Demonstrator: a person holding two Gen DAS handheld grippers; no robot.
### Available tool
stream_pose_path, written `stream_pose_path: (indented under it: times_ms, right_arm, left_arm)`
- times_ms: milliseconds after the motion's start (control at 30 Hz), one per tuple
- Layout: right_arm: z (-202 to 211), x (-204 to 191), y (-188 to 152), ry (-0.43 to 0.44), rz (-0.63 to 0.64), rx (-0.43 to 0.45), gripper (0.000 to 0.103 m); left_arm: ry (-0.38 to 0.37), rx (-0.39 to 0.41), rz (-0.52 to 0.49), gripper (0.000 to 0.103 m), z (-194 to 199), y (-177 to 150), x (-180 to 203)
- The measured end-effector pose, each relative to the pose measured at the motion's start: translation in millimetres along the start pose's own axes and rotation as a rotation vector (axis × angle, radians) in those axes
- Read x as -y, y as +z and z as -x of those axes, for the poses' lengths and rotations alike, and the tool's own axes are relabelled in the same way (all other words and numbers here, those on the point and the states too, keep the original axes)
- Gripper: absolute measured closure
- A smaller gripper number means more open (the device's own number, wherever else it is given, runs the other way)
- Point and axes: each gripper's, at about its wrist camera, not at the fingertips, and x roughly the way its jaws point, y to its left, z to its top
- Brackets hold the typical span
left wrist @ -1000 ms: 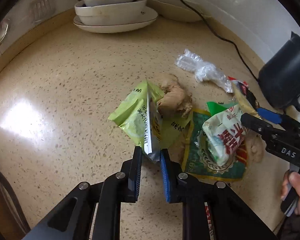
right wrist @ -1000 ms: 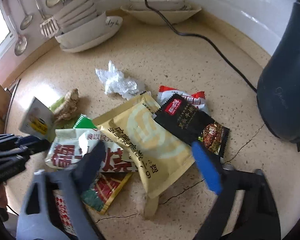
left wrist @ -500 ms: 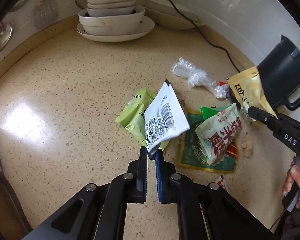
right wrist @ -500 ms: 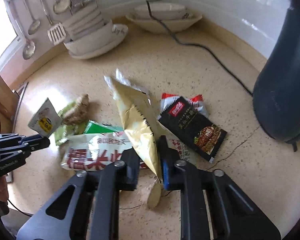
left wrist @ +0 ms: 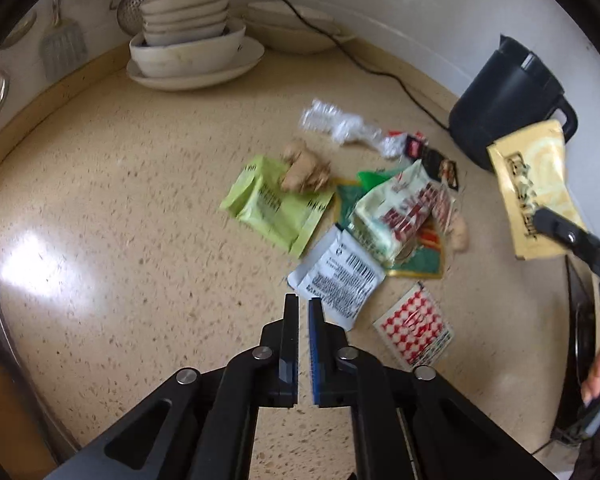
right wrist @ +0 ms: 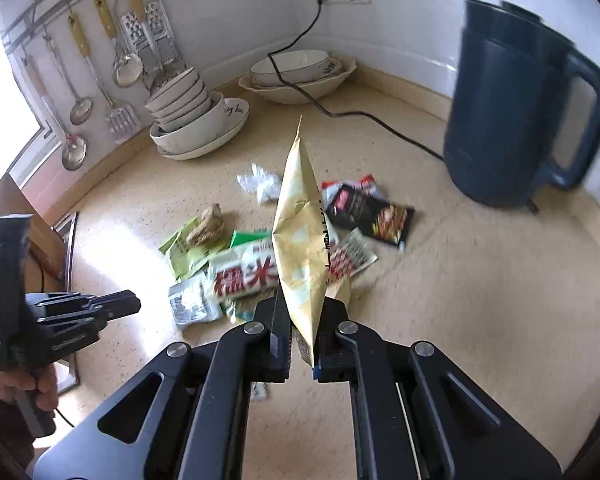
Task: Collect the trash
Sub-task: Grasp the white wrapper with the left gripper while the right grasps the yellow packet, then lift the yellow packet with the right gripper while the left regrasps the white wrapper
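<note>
Right tongs (right wrist: 302, 320) have just been closing and now pinch the pale gold foil packet (right wrist: 300, 240) by its bottom edge. It hangs clear of the speckled beige stone desk (left wrist: 140, 200). I gripped the edge because a flat packet offers nothing else to bite.

Left tongs (left wrist: 303, 308) are closed to a sliver, with nothing between the pads as far as I can see. The white barcode sachet (left wrist: 338, 276) lies flat on the desk just past their tips, not held. My read is that the pinch missed it or slipped.

The rest of the trash sits mid-desk in one loose, overlapping heap:
- lime-green pouch (left wrist: 276, 208) with a knob of ginger (left wrist: 304, 166) on its corner
- white-and-red rice bag (left wrist: 404, 212)
- black snack wrapper (right wrist: 372, 216)
- crumpled clear plastic (left wrist: 340, 124) on the back-wall side
- red-chequered sachet (left wrist: 414, 330) towards the front edge

The dark blue kettle (right wrist: 512, 120) stands near the back edge on the right, with its cord running across behind the heap, so keep clear of it. No bin is in view.

The left needs a re-grip, and the flat sachet will probably have to be taken by a raised corner.
</note>
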Motion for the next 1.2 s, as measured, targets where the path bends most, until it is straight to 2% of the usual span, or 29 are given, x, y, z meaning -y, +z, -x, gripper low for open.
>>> stream_pose_path:
  times_ms: [67,133,200,267,433,533,767,800,833,867,1033,1200]
  right_arm:
    - [2.2,-0.9,-12.6,-0.005,-0.020,-0.004,0.096]
    - [-1.0,-0.5,-22.8,-0.006,-0.029,-0.020,0.096]
    - [-2.4,-0.4,-28.3,-0.006,-0.036,-0.023,0.096]
    - [-4.2,1.4,-31.4,0.010,-0.045,-0.029,0.096]
    - [-12.3,10.3,-32.8,0.038,-0.039,-0.048,0.096]
    - [-17.6,15.8,-29.2,0.054,-0.036,-0.055,0.096]
    - [-29.4,18.3,-22.7,0.095,-0.025,-0.072,0.096]
    - [-31.3,18.3,-22.5,0.101,-0.026,-0.075,0.096]
    - [-32.9,17.7,-22.5,0.106,-0.028,-0.077,0.096]
    - [-33.9,16.8,-22.7,0.110,-0.029,-0.077,0.096]
    - [-37.5,13.1,-24.2,0.123,-0.032,-0.083,0.096]
    - [-37.7,10.6,-24.5,0.131,-0.030,-0.079,0.096]
  left_arm:
    - [-0.016,-0.001,-0.020,0.088,-3.5,-2.6,2.1]
    - [-0.019,-0.003,-0.022,0.060,-6.2,-1.6,6.4]
    - [-0.030,0.001,-0.027,0.049,-7.6,-3.5,12.2]
    - [-0.003,0.009,-0.047,0.047,-11.7,-4.8,19.5]
    - [0.057,-0.042,-0.086,0.047,-40.0,-2.1,33.4]
    - [0.094,-0.030,-0.100,0.047,-46.1,2.1,38.2]
    - [0.116,-0.031,-0.126,0.050,-58.5,11.3,42.1]
    - [0.118,-0.030,-0.130,0.053,-59.2,11.0,42.4]
    - [0.124,-0.026,-0.132,0.066,-59.3,10.9,42.6]
    - [0.134,-0.021,-0.139,0.071,-59.3,11.1,43.6]
    - [0.116,-0.023,-0.140,0.083,-58.8,13.3,39.5]
    - [0.067,-0.022,-0.091,0.087,-52.2,12.4,28.2]
